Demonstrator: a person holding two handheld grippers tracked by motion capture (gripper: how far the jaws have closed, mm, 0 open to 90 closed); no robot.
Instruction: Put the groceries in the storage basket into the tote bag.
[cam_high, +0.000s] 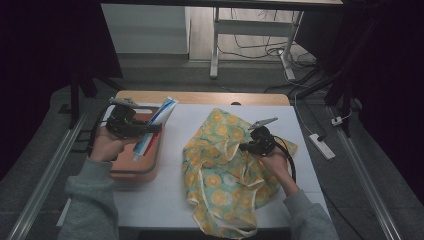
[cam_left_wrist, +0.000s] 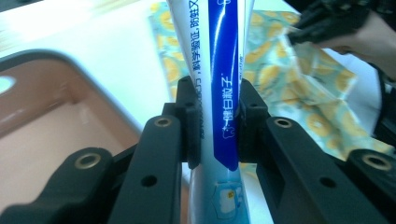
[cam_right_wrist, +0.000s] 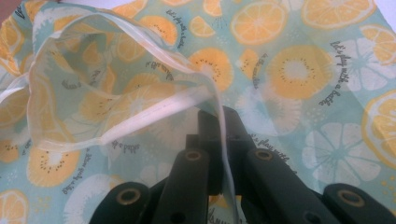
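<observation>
A blue and white toothpaste tube (cam_high: 162, 117) (cam_left_wrist: 217, 84) is lifted above the pink tray (cam_high: 142, 167), with my left gripper (cam_high: 131, 126) (cam_left_wrist: 215, 126) shut on its middle. A green bag printed with orange slices (cam_high: 225, 170) (cam_right_wrist: 299, 70) lies spread on the white table. My right gripper (cam_high: 248, 145) (cam_right_wrist: 220, 140) is shut on the bag's white-trimmed rim (cam_right_wrist: 154, 109) and holds the mouth lifted. In the left gripper view the right gripper (cam_left_wrist: 327, 21) shows at the top right, over the bag (cam_left_wrist: 303, 93).
The pink tray (cam_left_wrist: 56, 121) sits at the table's left edge with a red item (cam_high: 152, 142) in it under the tube. White table surface (cam_high: 165, 200) lies between tray and bag. A desk frame (cam_high: 250, 30) and cables stand on the floor beyond.
</observation>
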